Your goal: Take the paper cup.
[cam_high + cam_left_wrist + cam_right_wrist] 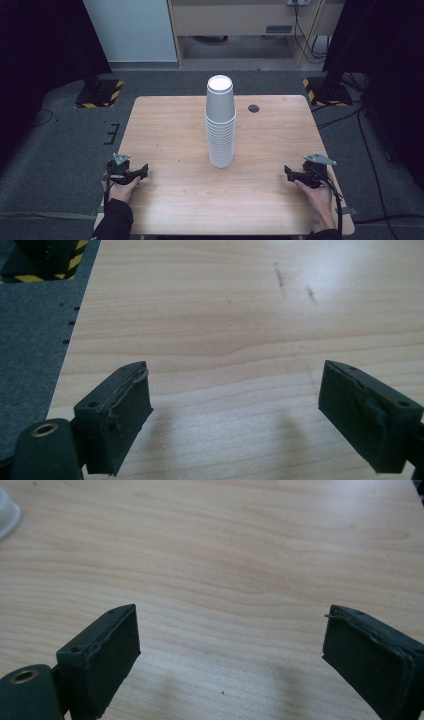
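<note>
Left gripper [141, 173] sits at the table [170, 200] edge, jaws wide, empty. The cup stack [220, 122] stands mid-table, well apart. Right gripper [290, 173] is equally wide and empty. I'd steady the stack low and lift the top cup straight.

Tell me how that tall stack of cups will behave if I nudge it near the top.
The stack of cups is tall on a narrow base, so it would probably tip. It looks like thin paper: likely light and easily crushed.

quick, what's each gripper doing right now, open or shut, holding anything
Left gripper: open, nothing between its jaws, bare table ahead.
Right gripper: open, holding nothing, apart from the stack of cups.
</note>
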